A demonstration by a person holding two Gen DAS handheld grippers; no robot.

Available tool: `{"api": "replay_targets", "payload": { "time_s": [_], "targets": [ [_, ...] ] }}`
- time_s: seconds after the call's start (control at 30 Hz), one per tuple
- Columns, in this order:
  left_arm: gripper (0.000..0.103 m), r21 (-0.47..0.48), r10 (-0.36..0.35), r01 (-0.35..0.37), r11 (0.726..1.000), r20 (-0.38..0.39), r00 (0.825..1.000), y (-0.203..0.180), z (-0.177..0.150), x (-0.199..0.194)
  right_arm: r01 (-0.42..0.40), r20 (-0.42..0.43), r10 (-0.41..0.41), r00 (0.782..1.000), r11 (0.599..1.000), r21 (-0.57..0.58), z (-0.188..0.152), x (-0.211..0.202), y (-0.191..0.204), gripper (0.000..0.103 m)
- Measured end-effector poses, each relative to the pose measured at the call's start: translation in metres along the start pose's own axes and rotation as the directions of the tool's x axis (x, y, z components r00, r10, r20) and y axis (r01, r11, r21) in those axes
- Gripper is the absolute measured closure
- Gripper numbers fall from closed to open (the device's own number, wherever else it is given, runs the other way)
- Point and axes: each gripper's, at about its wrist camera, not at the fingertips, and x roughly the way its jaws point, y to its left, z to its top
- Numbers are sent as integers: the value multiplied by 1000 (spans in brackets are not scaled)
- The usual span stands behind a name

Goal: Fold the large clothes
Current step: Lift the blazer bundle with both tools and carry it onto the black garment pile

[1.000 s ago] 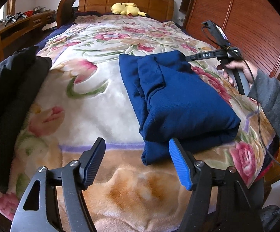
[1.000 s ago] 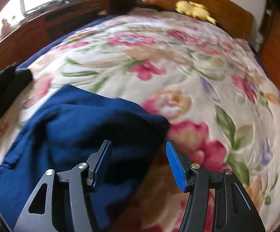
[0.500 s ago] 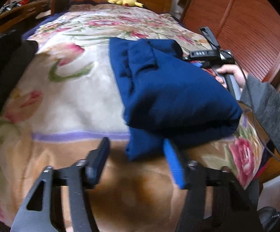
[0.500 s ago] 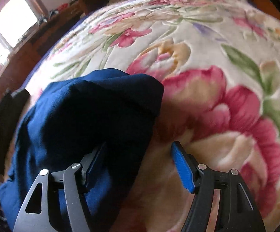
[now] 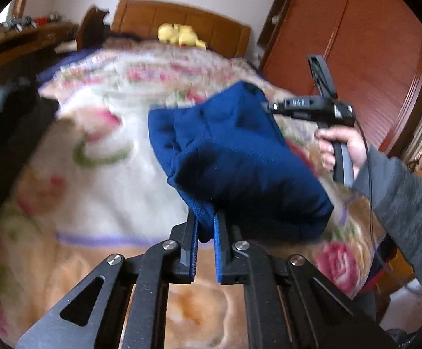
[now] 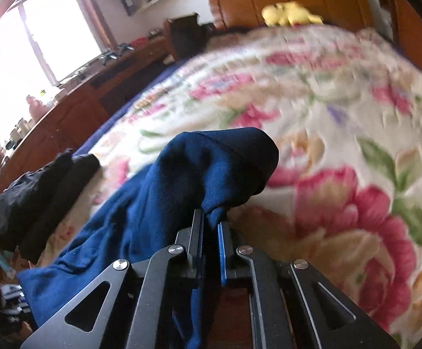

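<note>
Slippage is your risk: your left gripper (image 5: 205,229) and right gripper (image 6: 210,224) have just closed onto thin pinches of the folded blue garment (image 5: 240,163), raised off the floral blanket (image 5: 118,180), so uneven pulling could undo its folds.

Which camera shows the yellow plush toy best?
The right wrist view: the yellow plush toy lies larger against the headboard, though blurred. The left wrist view shows it smaller and equally blurred.

A navy blue garment (image 5: 240,157) lies on a cream blanket (image 5: 118,192) patterned with pink flowers.
</note>
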Motion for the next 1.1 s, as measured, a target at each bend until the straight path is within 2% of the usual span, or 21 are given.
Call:
{"api": "replay_targets", "payload": {
  "time_s": [0.1,0.2,0.3,0.37,0.47,0.5,0.53,0.57,0.6,0.67,0.73,0.8,0.87,0.93,1.0,1.1],
  "targets": [
    [94,-13,23,-22,1000,81,996,14,21,-28,-29,43,31,999,999,-32,15,-10,27,96],
    [94,-15,78,-77,997,155,985,34,40,-61,-65,80,72,994,994,-93,38,-11,64,96],
    [94,-21,150,-150,989,228,962,59,60,-100,-106,98,125,987,979,-173,64,-6,113,96],
    [94,-45,204,-199,979,273,940,80,75,-131,-140,105,167,980,964,-226,83,0,149,96],
    [94,-73,320,-314,946,330,888,111,94,-179,-196,114,238,965,936,-292,105,10,205,96],
    [94,-92,372,-364,927,342,863,125,101,-198,-209,114,254,960,928,-309,109,15,221,96],
    [94,-106,399,-387,916,344,850,134,103,-207,-227,111,276,955,917,-329,114,19,242,96],
    [94,-131,442,-423,896,344,829,149,107,-222,-243,107,295,950,906,-346,116,23,260,96],
    [94,-150,476,-453,879,340,811,161,107,-232,-256,100,310,946,898,-359,119,29,279,96],
    [94,-194,574,-540,819,304,760,189,108,-251,-256,73,301,951,896,-362,124,47,312,96],
    [94,-230,630,-587,776,245,737,213,102,-257,-266,-8,281,960,902,-340,121,74,333,94],
    [93,-257,667,-621,740,162,727,237,91,-255,-289,-112,266,957,899,-328,111,105,348,90],
    [92,-289,680,-632,719,108,725,254,80,-250,-269,-117,242,963,888,-373,93,117,353,88],
    [90,-308,707,-659,686,68,704,266,71,-245,-267,-140,229,963,878,-397,80,123,349,79],
    [89,-324,704,-651,687,72,706,266,64,-248,-263,-150,220,964,872,-414,72,121,342,78],
    [72,-336,688,-621,708,127,715,251,58,-258,-241,-112,213,971,867,-436,70,102,337,76]
  ]
}}
